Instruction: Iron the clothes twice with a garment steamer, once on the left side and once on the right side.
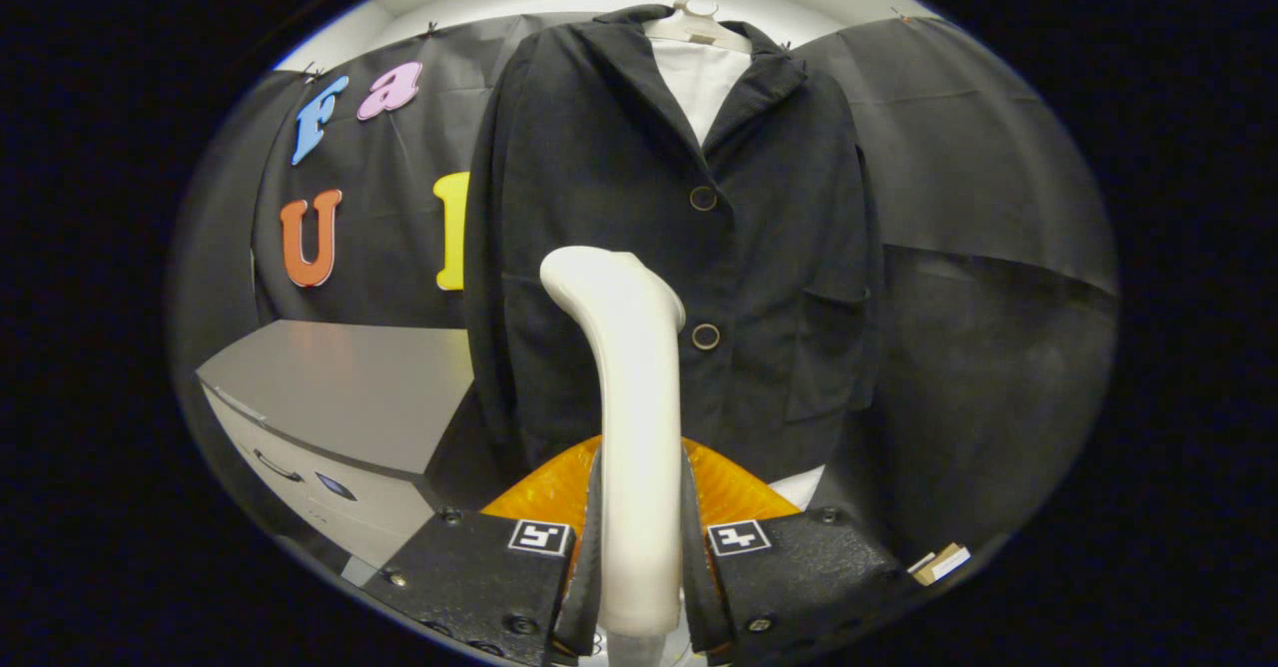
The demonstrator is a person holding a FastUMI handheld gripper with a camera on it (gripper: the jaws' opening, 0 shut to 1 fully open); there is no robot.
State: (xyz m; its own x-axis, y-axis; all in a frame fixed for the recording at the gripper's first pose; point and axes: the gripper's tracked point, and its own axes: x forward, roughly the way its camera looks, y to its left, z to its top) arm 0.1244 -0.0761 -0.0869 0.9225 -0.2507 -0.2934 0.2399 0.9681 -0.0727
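Gripper [639,547] pinches the garment steamer [629,387] by its white handle, a finger pressed against each side. The steamer's long axis runs straight ahead from the fingers, up and away, and its bent head curves over at the far end to point at the cloth. Black jacket [649,218] hangs on a hanger [699,23] directly beyond the steamer, upright, long axis vertical, front facing the gripper, two buttons down its centre line. Steamer head sits level with the lower button [705,336], just to one side of it; whether it touches the fabric cannot be told. Grey cabinet [339,397] stands beside the jacket. Judgement: the next stroke needs the head carried sideways off the button line onto one front panel, then run along the jacket's vertical axis.
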